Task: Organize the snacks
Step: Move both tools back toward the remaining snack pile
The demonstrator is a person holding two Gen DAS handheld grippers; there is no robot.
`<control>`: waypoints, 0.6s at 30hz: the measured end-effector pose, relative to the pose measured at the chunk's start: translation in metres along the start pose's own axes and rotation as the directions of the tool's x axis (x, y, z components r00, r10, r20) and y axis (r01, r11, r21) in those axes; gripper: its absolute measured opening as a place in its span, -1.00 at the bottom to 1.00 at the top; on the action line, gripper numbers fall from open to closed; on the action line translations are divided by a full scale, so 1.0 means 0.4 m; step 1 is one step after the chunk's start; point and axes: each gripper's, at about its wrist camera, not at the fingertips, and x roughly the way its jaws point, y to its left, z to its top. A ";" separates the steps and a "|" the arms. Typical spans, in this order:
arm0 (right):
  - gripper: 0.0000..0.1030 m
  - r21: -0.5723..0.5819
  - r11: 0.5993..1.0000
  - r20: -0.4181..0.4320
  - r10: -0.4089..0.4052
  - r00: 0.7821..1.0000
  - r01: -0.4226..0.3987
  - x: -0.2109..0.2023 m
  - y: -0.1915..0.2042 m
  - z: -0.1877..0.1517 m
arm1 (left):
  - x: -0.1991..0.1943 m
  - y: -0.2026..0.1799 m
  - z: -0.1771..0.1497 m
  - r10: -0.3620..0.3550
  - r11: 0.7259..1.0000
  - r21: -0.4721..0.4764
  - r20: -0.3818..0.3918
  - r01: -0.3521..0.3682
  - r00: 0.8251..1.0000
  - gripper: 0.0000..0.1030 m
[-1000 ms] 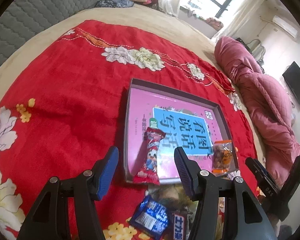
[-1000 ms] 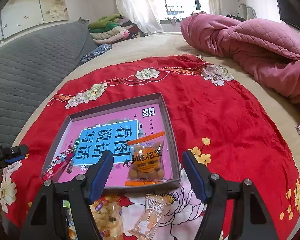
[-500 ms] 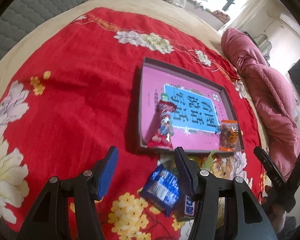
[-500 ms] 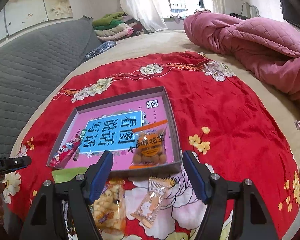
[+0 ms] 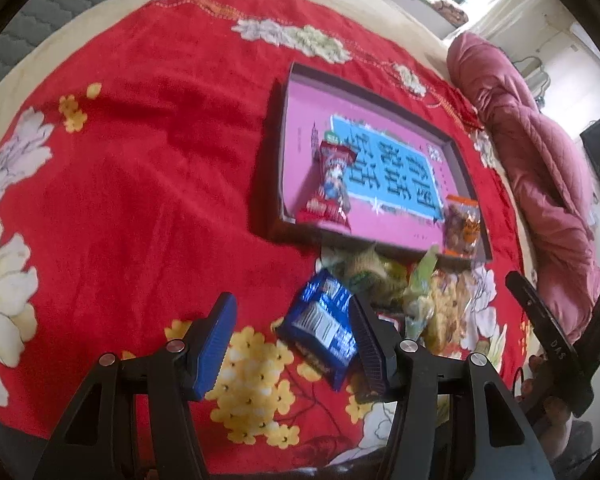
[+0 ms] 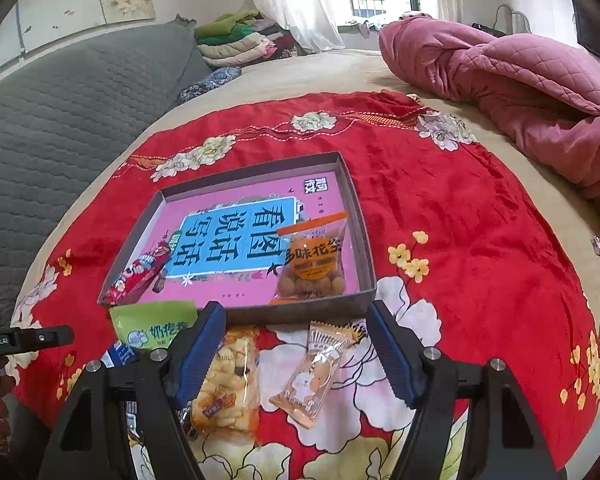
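Both grippers are held with jaws spread wide and nothing is gripped between them. The left gripper (image 5: 292,332) is poised low over the red floral blanket (image 5: 140,152), its right finger lying across the edge of a blue snack packet (image 5: 320,324) that rests on the cloth. The right gripper (image 6: 296,344) is positioned above two loose packets: a clear bag of yellow puffed snacks (image 6: 228,384) close to its left finger and a small orange-trimmed packet (image 6: 316,368) lying between the fingers. A green pouch (image 6: 152,326) is seen just left of these, beside the near wall of the shallow grey box (image 6: 324,310). Inside the box, whose floor is covered by a pink and blue printed sheet, two snacks are already placed: a red wrapped candy packet (image 6: 140,272) in the near left corner and an orange peanut bag (image 6: 312,260) at the near right. In the left view the heap near the box is blurred, so its items cannot be told apart with confidence
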 end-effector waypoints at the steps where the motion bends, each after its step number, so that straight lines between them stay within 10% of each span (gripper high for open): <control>1: 0.40 -0.002 1.000 -0.002 0.000 1.000 0.000 0.000 0.001 -0.001 | 0.005 -0.001 -0.004 0.000 1.000 -0.001 -0.009 0.000 1.000 0.16; 18: 0.41 -0.013 1.000 -0.036 -0.004 0.999 0.003 -0.001 0.000 -0.042 | 0.084 0.001 -0.066 -0.111 0.989 -0.106 -0.116 0.099 0.987 0.16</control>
